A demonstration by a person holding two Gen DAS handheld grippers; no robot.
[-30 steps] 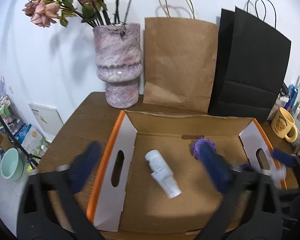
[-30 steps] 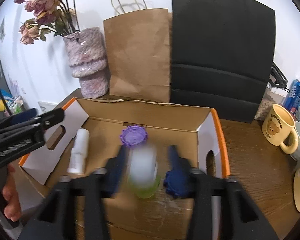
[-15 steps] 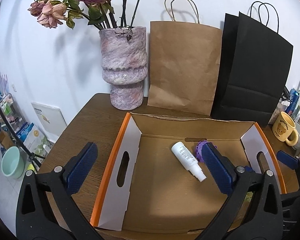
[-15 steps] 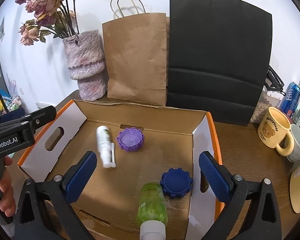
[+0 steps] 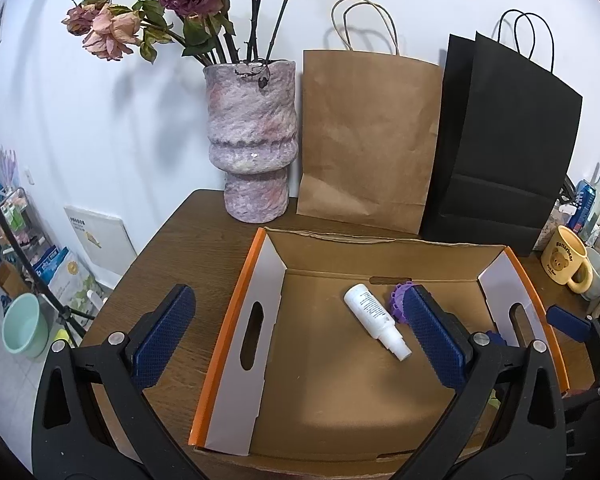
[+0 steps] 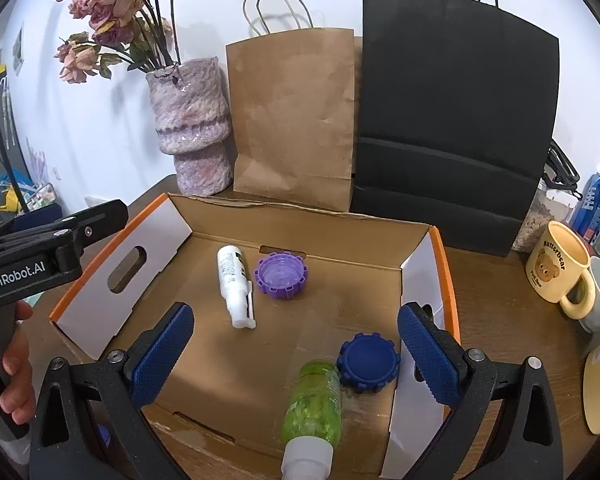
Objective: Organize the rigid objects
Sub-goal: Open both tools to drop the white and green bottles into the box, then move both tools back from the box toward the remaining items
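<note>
Right gripper [image 6: 296, 354] hovering wide open, gripping nothing; green translucent plastic bottle [image 6: 312, 408] lying lower centre in open cardboard box [image 6: 228, 376], long axis pointing between pads; left gripper [image 5: 300, 336] gaping, farther

Both wrist views look down, seemingly from close, into the same cardboard box [image 5: 340, 380].

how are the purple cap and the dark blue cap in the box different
Colour: the purple cap is light violet, the dark blue cap is navy.
Pose: the purple cap lies hollow side up, the dark blue cap shows its closed face.
Place: the purple cap sits near the back wall beside the white spray bottle; the dark blue cap sits nearer the camera by the right wall, next to the green bottle.
Both are round, notched at the rim and lie flat in the cardboard box.
</note>
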